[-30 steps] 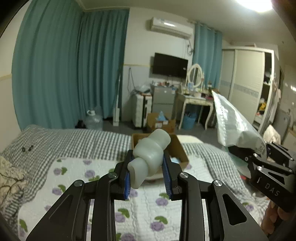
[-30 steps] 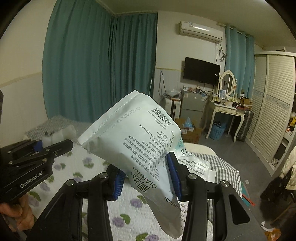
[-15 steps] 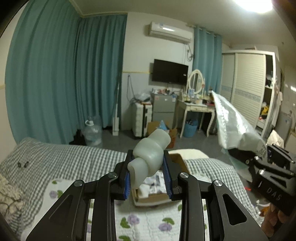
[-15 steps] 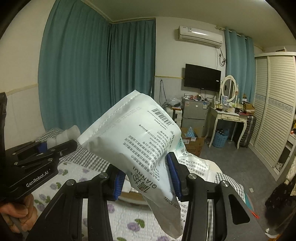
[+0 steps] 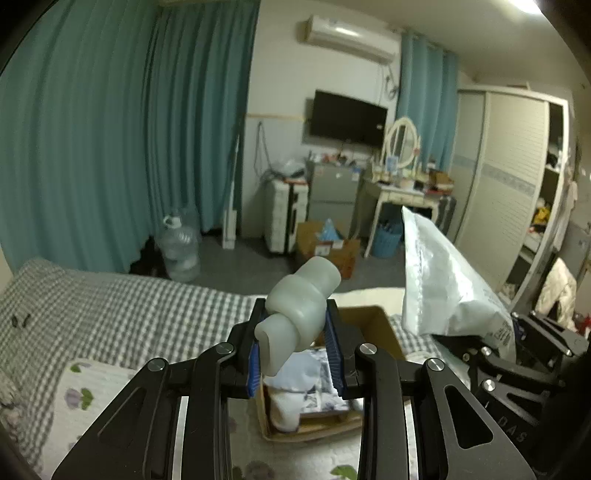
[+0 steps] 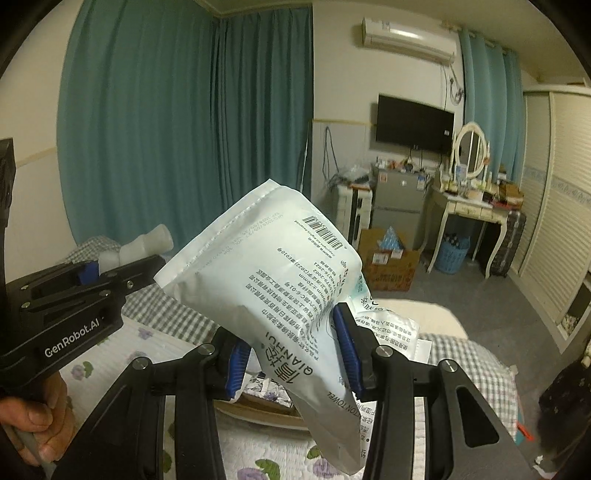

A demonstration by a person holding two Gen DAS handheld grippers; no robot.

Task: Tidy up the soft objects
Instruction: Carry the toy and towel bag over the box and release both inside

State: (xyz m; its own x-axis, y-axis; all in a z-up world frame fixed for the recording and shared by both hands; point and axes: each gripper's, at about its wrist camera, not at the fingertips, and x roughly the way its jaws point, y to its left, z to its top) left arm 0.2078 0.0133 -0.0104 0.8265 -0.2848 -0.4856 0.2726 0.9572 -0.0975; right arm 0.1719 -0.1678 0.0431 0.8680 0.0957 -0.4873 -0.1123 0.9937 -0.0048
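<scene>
Overhead, left gripper [image 5: 295, 350] fingers clamp a white bottle [image 5: 297, 314] — right gripper [image 6: 291, 360] fingers pinch a towel pack [image 6: 280, 295] above the cardboard box [image 5: 380, 325].

Dim room, ceiling-light [image 5: 526, 5] glare top right, fisheye-bent edges, slight blur.

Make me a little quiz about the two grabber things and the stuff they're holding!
1. True or false: the left gripper is shut on a squashy translucent white plastic bottle.
2. What does the right gripper hold? A) white printed plastic towel pack B) blue sock C) nothing
3. Fill in: below both grippers, on the bed, sits an open brown cardboard ____.

Key: 1 true; 2 A; 3 box.
</scene>
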